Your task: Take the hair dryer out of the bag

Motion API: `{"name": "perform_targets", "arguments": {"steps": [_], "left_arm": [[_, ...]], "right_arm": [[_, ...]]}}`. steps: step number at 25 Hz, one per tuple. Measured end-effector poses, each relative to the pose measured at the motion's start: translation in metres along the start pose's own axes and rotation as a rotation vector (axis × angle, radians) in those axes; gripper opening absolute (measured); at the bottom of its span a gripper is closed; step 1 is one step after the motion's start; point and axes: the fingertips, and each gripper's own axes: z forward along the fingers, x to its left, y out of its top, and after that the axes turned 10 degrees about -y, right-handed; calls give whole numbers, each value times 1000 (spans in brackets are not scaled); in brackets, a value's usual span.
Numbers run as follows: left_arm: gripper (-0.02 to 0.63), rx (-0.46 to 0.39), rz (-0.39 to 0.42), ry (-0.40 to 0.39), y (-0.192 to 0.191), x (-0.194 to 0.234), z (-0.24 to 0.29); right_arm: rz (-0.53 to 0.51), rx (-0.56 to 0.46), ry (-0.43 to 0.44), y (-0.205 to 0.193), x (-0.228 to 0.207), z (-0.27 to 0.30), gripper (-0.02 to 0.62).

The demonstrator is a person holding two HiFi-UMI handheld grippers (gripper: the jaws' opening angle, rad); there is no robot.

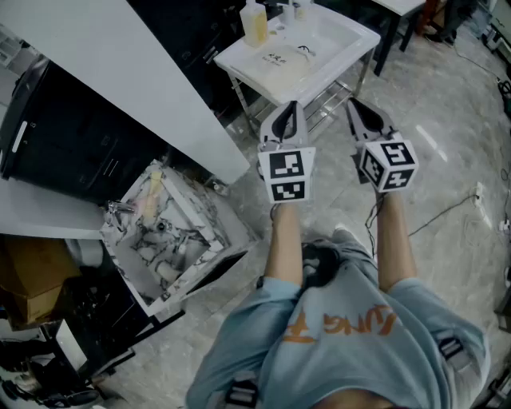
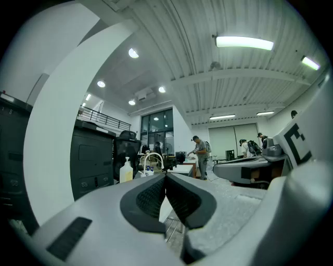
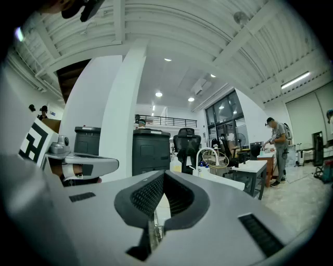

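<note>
A marble-patterned bag [image 1: 194,268] stands open on the floor at the left of the head view, below and left of both grippers. Its inside is a tangle of pale and dark things, and I cannot pick out the hair dryer among them. My left gripper [image 1: 289,109] and right gripper [image 1: 356,105] are held side by side in front of the person, pointing level toward a white sink stand, well clear of the bag. In the left gripper view the left gripper [image 2: 165,177] is shut on nothing. The right gripper [image 3: 164,174] is likewise shut and empty.
A white sink stand [image 1: 335,49] with a yellowish bottle [image 1: 255,24] is just ahead of the grippers. A slanted white pillar [image 1: 120,72] and black cabinet [image 1: 72,136] are at the left. A cable [image 1: 447,212] lies on the floor at the right. A person [image 2: 200,156] stands far off.
</note>
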Motion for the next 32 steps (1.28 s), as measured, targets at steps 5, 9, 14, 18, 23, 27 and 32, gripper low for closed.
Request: {"name": "perform_targets", "arguments": {"steps": [5,9,14,18,23,27,32], "left_arm": [[2,2,-2,7,1,-10,21],[3,4,-9,24,3,-15,40],[3,5,-33,58,5,-22,71],[3,6,-58,95,4,-30,92],[3,13,-64,136,8,-37,109],[3,37,-47,120,0,-53,131],[3,59,-25,112,-7,-56,153]], "right_arm": [[64,-36,45,6,-19,4,-2],[64,-30,32,9,-47,12,-2],[70,-43,29,26,-96,26,0],[71,-43,47,34,-126,35,0],[68,-36,84,33,-147,40,0],[108,-46,78,29,-175,43,0],[131,-51,74,22,-193,58,0]]}}
